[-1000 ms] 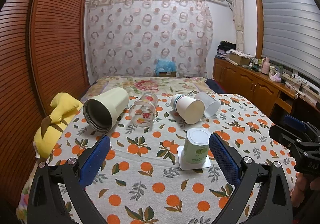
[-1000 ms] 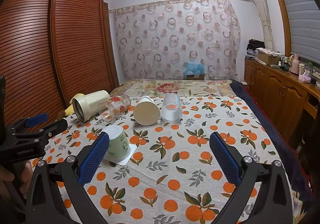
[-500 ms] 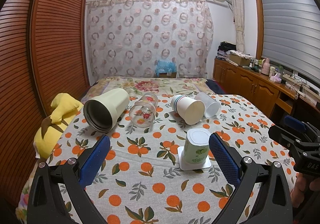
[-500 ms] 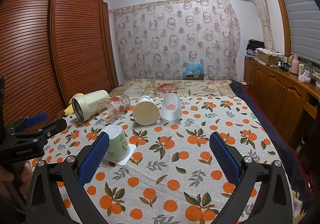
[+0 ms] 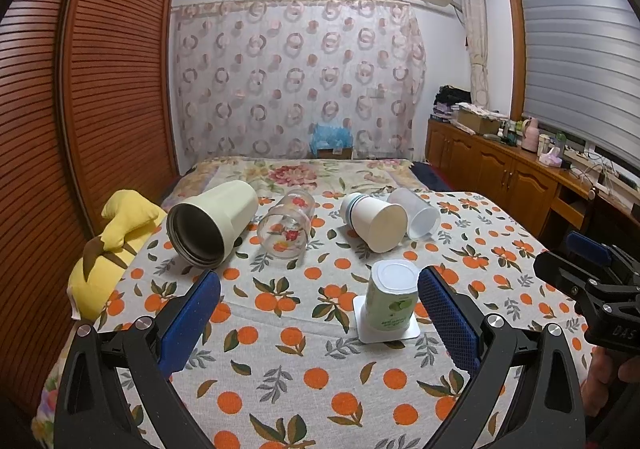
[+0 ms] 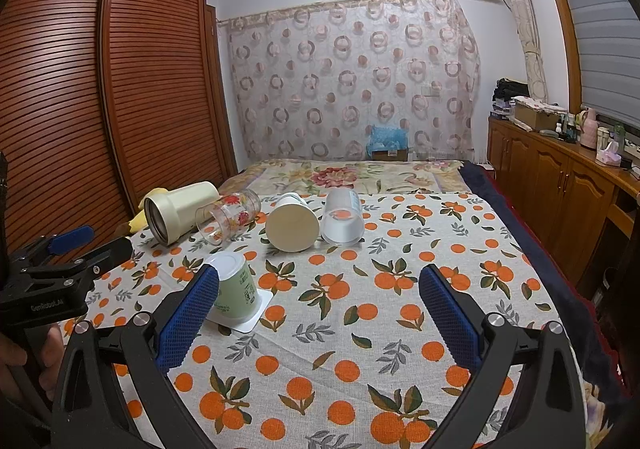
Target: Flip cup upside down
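A green-and-white yoghurt cup (image 5: 390, 299) stands upside down on its square rim on the orange-print cloth, just inside my left gripper's right finger. It also shows in the right wrist view (image 6: 234, 287), partly behind the right gripper's left finger. My left gripper (image 5: 320, 323) is open and empty, low over the cloth. My right gripper (image 6: 320, 321) is open and empty too. Four cups lie on their sides further back: a cream tumbler (image 5: 212, 223), a flowered glass (image 5: 286, 225), a paper cup (image 5: 376, 221) and a clear plastic cup (image 5: 416, 213).
A yellow plush toy (image 5: 106, 249) lies at the bed's left edge by the wooden wardrobe doors (image 5: 80, 109). A wooden cabinet (image 5: 520, 177) with clutter runs along the right wall. The right gripper's body (image 5: 592, 289) shows at the left view's right edge.
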Action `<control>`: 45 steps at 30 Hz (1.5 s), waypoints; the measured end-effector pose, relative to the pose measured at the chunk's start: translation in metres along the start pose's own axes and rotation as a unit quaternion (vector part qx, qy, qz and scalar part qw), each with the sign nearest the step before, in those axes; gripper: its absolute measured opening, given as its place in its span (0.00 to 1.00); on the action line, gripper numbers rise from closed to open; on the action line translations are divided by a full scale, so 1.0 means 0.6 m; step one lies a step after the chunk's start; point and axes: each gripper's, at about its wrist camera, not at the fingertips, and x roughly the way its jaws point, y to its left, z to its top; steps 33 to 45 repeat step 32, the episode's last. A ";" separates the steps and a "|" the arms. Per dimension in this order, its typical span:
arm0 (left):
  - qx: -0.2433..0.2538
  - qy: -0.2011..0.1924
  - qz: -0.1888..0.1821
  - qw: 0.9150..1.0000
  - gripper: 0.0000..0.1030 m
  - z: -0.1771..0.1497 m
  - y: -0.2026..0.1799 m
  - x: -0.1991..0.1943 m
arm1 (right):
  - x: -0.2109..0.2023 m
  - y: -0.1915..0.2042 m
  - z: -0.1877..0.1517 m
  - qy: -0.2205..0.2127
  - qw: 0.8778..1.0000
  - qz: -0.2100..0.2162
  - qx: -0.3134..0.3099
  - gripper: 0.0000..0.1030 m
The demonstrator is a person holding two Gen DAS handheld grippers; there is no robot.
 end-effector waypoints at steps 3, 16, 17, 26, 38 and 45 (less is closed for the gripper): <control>0.000 -0.002 0.000 1.000 0.93 0.004 -0.001 -0.002 | 0.000 0.000 0.000 0.000 1.000 0.000 0.000 0.98; 0.000 -0.002 0.001 1.000 0.93 0.003 -0.002 -0.001 | 0.000 -0.001 -0.001 0.000 1.000 0.000 0.000 0.98; 0.000 -0.002 0.001 1.000 0.93 0.003 -0.002 -0.001 | -0.001 0.001 -0.001 0.000 1.000 0.000 0.000 0.98; 0.002 -0.003 0.001 1.000 0.93 0.003 -0.004 -0.002 | 0.000 -0.001 -0.001 -0.001 1.000 0.000 0.000 0.98; 0.001 -0.003 0.001 1.000 0.93 0.002 -0.004 -0.002 | 0.000 -0.001 -0.001 -0.001 1.000 0.000 0.000 0.98; 0.001 -0.003 0.001 1.000 0.93 0.002 -0.004 -0.002 | 0.000 -0.001 -0.001 -0.001 1.000 0.000 0.000 0.98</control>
